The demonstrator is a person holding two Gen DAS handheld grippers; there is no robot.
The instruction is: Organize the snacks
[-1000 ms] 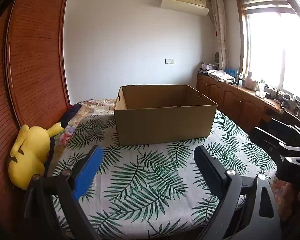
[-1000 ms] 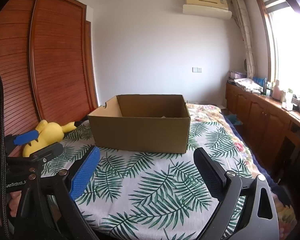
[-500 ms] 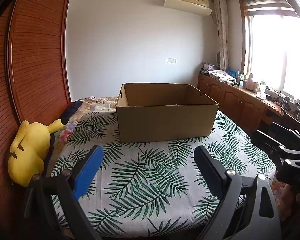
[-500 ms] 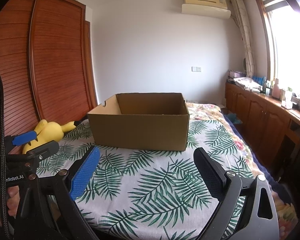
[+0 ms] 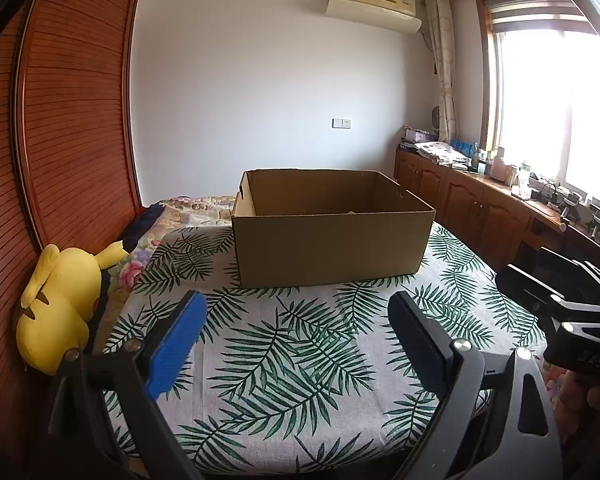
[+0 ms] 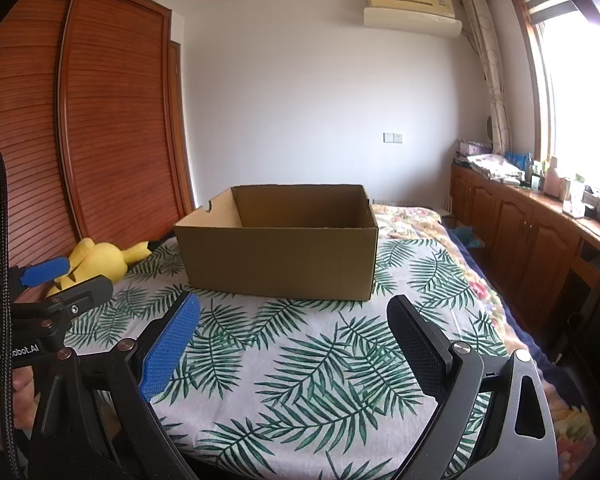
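Cardboard box (image 5: pixel 332 236), open-topped, sits on a leaf-print bed (image 5: pixel 300 360). Left claw (image 5: pixel 296 340) and right claw (image 6: pixel 292 340) both hover near it, jaws apart, holding nothing. Yellow plush toy (image 5: pixel 60 300) lies beside.

We get strong daylight from the window (image 5: pixel 556 112) on the right, blown out to white in both views. The white wall (image 6: pixel 320 112) is evenly lit; the wardrobe (image 5: pixel 72 128) side is dimmer. Focus is sharp. Fisheye bends edges hard, with dark vignette corners. A soft shadow sits under the box (image 5: pixel 332 248).
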